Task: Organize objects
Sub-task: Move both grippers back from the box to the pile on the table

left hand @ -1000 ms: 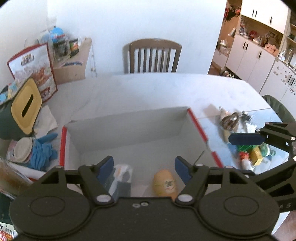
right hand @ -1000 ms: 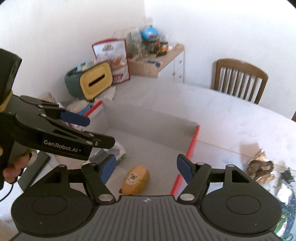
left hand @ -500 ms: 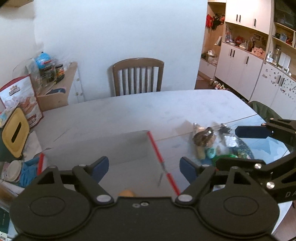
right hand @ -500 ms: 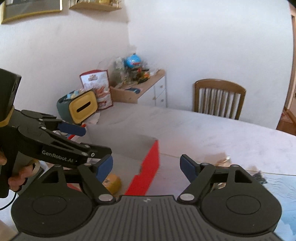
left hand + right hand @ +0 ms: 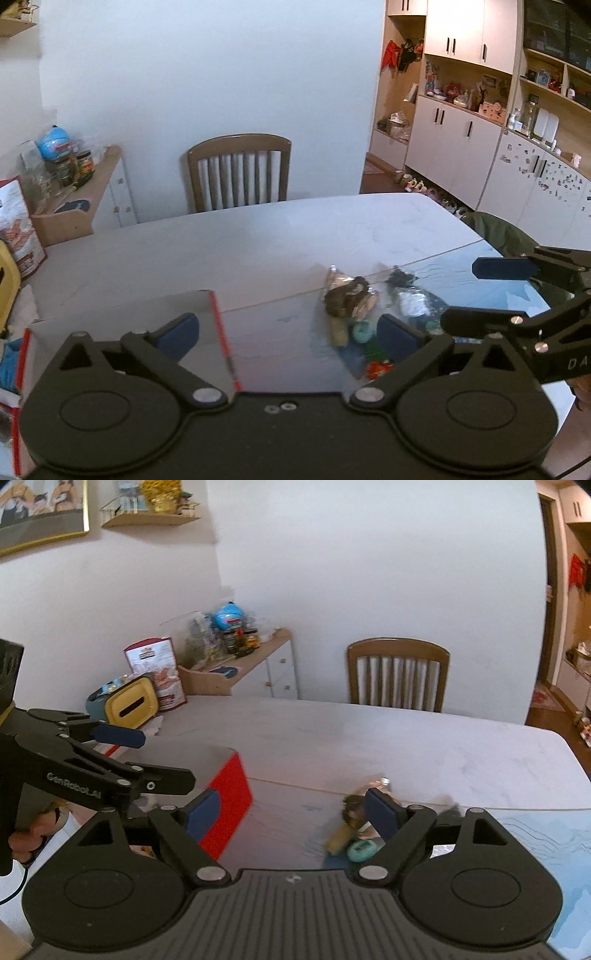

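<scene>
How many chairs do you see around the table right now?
2. A wooden chair at the far side; a green-backed chair at the right edge, only partly visible. Others may be out of view.

Grey cardboard box with red outer sides [image 5: 207,325] sits open-topped on the counter [image 5: 258,240], at its left part; contents hidden from both views. Right of it, well apart, a loose pile of small items: crumpled brown-silver foil wrapper [image 5: 349,297] at the far end, a tan bottle-like piece [image 5: 339,332] and a teal round object [image 5: 361,331] just beside it, small red and green bits [image 5: 376,363] nearest. In the right wrist view the teal object [image 5: 361,850] lies touching the tan piece [image 5: 338,836].
</scene>
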Motion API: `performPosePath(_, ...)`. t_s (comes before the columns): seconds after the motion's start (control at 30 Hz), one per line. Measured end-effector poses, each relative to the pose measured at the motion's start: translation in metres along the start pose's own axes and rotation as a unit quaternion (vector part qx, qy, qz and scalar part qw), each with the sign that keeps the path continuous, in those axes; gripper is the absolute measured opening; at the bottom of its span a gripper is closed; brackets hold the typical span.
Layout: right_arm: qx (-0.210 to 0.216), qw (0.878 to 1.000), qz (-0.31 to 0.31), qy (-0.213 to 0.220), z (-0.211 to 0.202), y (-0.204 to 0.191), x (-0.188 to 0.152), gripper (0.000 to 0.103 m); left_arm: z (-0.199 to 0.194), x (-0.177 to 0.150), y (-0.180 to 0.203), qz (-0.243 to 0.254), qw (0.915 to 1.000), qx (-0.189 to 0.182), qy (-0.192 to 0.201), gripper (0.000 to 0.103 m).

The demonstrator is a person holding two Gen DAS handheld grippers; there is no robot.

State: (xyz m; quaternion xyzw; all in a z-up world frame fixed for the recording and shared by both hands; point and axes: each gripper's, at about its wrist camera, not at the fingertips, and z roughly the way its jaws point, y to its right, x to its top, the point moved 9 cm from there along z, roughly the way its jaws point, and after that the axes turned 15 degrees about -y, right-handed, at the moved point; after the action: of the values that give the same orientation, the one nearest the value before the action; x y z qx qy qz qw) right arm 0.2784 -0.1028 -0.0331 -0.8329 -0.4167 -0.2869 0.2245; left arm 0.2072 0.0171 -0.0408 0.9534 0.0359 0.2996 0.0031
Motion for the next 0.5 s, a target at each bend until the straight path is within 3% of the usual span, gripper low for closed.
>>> performPosePath(0.5, -0.026, 0.998, 0.047, -0.022, 0.001, 0.094, -0.034, 0.091, 0.052, 0.007, 0.072, 0.033, 0.9991, -0.015, -0.023, 0.102)
